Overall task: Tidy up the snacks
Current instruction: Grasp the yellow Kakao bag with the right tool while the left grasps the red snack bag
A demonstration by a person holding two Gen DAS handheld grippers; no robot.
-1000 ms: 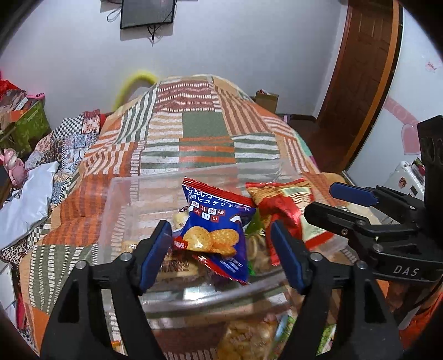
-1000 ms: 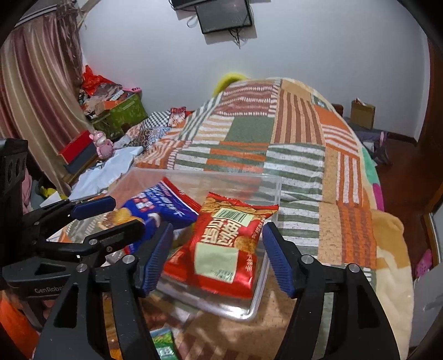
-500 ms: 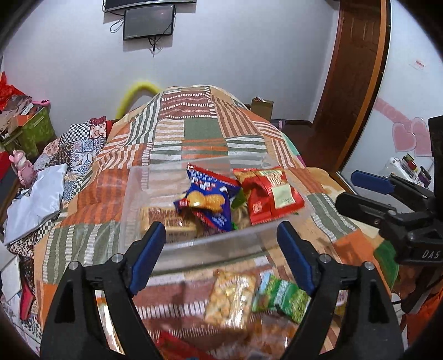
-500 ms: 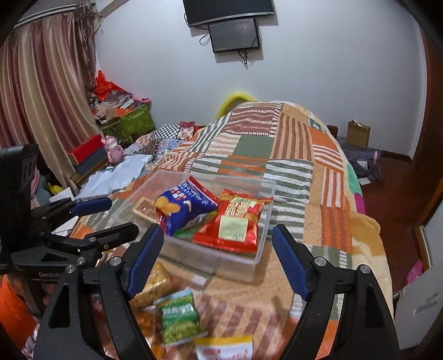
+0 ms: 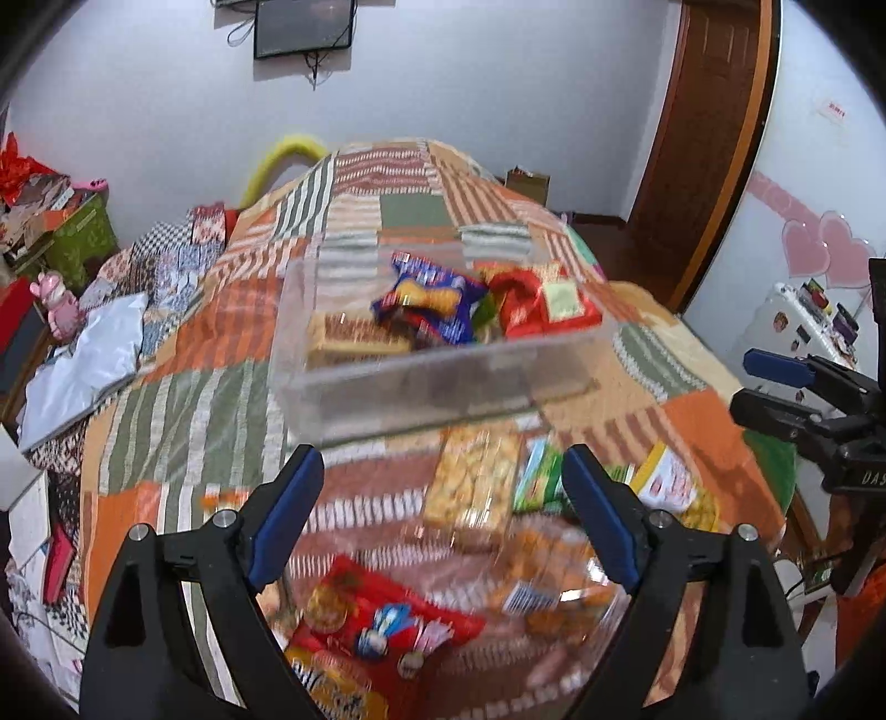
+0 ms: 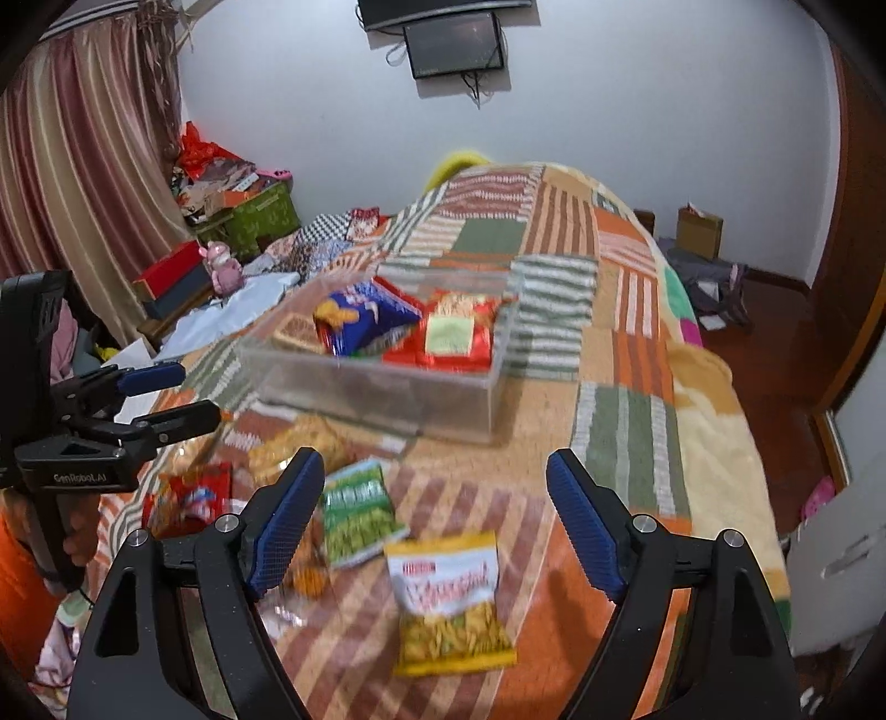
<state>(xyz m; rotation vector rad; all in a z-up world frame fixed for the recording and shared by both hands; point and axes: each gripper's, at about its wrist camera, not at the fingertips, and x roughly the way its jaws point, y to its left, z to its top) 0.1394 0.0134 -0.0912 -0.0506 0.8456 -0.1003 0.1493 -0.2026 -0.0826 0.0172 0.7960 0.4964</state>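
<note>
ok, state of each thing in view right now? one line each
left claw: open, empty
right claw: open, empty
clear bin: no lid, holds packets
blue packet: in bin
red packet: in bin
green packet: loose on blanket
yellow packet: loose on blanket
wall screen: dark

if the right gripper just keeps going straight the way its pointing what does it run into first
Probably the bedspread just short of the clear bin; the right gripper points down at bare blanket between the green packet and the bin. Depth is uncertain.
</note>
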